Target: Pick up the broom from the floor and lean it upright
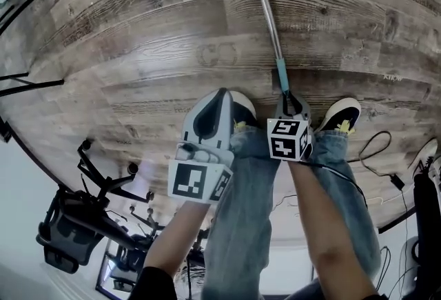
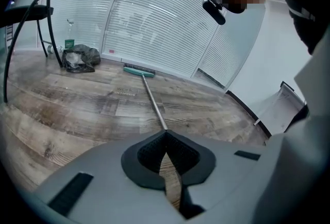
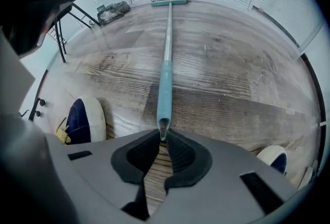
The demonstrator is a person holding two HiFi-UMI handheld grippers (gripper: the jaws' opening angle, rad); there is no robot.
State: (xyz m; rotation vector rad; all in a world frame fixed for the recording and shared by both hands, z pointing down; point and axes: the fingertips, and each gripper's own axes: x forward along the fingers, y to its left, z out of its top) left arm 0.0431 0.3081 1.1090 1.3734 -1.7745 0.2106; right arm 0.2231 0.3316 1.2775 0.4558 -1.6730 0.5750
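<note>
your right gripper (image 3: 163, 138) nips the teal end of the broom (image 3: 166, 63), lying flat on the floor (image 3: 232, 89), likely to lever it upright; your left gripper (image 2: 165, 135) hangs beside that end, closed and empty

— What carries everything here?
— A wood-plank floor (image 1: 138, 50).
— And what is on it?
— A broom (image 1: 265, 16) lies flat. Two shoes (image 1: 341, 114) stand near its handle end, and a dark bag (image 2: 80, 58) sits well apart.
</note>
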